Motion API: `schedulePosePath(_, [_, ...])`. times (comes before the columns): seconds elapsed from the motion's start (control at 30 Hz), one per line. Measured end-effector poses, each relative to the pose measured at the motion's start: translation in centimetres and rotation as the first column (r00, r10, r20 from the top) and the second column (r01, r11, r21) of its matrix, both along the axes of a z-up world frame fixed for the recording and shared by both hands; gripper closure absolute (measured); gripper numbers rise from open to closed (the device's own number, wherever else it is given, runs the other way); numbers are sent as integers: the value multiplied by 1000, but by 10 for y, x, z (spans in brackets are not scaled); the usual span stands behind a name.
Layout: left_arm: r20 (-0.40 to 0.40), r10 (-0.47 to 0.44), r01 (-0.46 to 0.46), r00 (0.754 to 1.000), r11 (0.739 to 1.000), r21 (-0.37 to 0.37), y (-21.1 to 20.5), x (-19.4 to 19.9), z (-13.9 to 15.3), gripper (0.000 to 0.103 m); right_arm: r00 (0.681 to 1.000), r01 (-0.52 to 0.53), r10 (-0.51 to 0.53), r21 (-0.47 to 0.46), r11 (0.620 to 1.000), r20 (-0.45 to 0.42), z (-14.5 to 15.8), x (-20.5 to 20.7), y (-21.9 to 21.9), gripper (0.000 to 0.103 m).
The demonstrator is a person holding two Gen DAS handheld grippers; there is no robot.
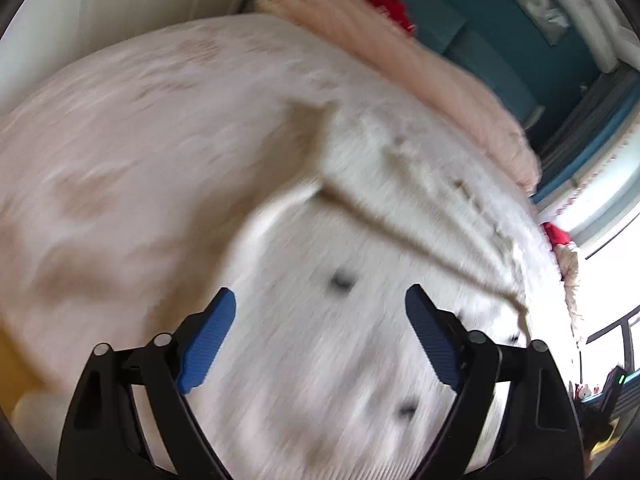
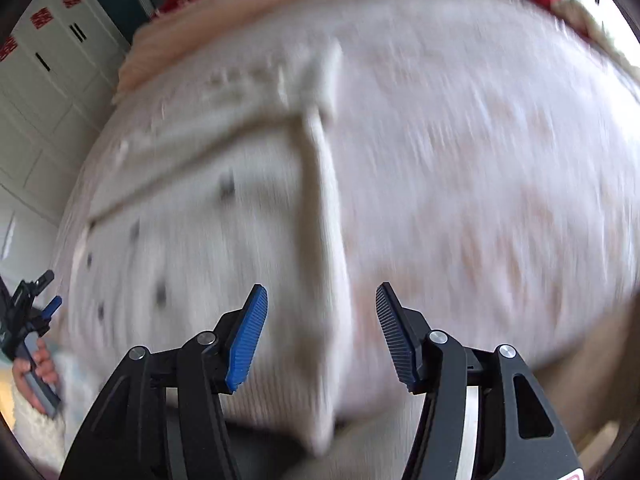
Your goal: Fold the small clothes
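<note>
We are looking down at a big bed (image 1: 120, 152) with a pale pink cover, and both pictures are blurry. The bed is filling the space ahead of our fingers and to both sides of them. A fluffy peach blanket (image 1: 420, 64) is lying along the far edge of the bed, well beyond the fingers.

A white knit top (image 1: 360, 240) with small dark dots is lying flat on the bed. In the left wrist view it is spreading out under and ahead of the fingers, and one part of it is lying folded across the far side. In the right wrist view the top (image 2: 200, 240) is lying ahead and to the left of the fingers, and its long straight edge is running down toward the gap between them.

We are holding the left gripper (image 1: 320, 320) above the top. Its blue fingers (image 1: 208, 344) are standing wide apart, and nothing is between them. They are not touching the cloth.

We are holding the right gripper (image 2: 322, 324) above the edge of the top. Its blue fingers (image 2: 248, 340) are standing partly apart, not as wide as the left ones, and they are holding nothing.

Far to the left of the right fingers, a hand (image 2: 38, 364) is holding the left gripper (image 2: 32, 316) by its handle.
</note>
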State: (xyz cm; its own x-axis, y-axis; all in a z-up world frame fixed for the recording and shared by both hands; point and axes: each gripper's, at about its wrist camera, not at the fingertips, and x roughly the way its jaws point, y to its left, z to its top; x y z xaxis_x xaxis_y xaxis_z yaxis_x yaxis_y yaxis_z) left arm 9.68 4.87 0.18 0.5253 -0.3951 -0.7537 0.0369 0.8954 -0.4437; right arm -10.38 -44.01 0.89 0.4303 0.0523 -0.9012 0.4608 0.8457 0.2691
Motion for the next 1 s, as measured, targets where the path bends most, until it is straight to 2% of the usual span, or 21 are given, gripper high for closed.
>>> schedulePosePath(0.07, [-93,26,-28,995,999,-16,19,-24,-8,18,999,-17,19,64,998,-26,-15,-18,11,47])
schedulePosePath(0.13, [-155,38,-42,987,999,-24,29,-42,-16,18,998,-47,50,95,994,-35,-26,-27,24,47])
schedulePosePath(0.27, [-184,1,-4,983,1000,-12,22,-67,-25,18,994,-93,102,164,982,-46,-47,-20,42,47])
schedulePosePath(0.33, [-203,-10,10,979,1000,-3,15,-73,-30,18,991,-105,115,142,984,-69,-54,-12,50,45])
schedulePosePath(0.43, [-217,-25,39,976,997,61,0,-73,-42,18,990,-114,126,157,981,-69,-56,-4,54,48])
schedulePosePath(0.47, [-225,-20,39,974,996,79,-2,-73,-45,18,989,-117,129,155,981,-67,-57,-2,55,51])
schedulePosePath(0.53, [-245,-15,44,969,993,112,-8,-70,-50,18,991,-104,115,135,985,-72,-56,-1,56,81])
schedulePosePath(0.63, [-263,-1,34,965,992,120,-11,-65,-56,20,996,-79,85,171,982,-32,-54,-5,52,96])
schedulePosePath(0.67, [-265,9,26,964,991,128,-11,-65,-56,22,997,-73,78,180,981,-18,-53,-8,51,97])
schedulePosePath(0.77, [-274,42,-5,961,991,134,1,-68,-54,55,997,-68,61,197,978,40,-42,-17,49,97])
schedulePosePath(0.8, [-283,35,-11,958,996,87,10,-70,-53,82,997,-67,56,197,978,61,-35,-21,49,98])
schedulePosePath(0.83, [-295,-23,8,955,999,-51,21,-72,-52,92,996,-68,54,193,979,75,-30,-24,48,98])
schedulePosePath(0.87, [-304,-26,-5,952,995,-100,29,-75,-48,92,994,-69,52,189,980,93,-23,-29,49,98])
schedulePosePath(1.0, [-211,-86,62,974,991,-115,30,-93,-4,93,985,-105,80,169,980,151,19,-55,51,99])
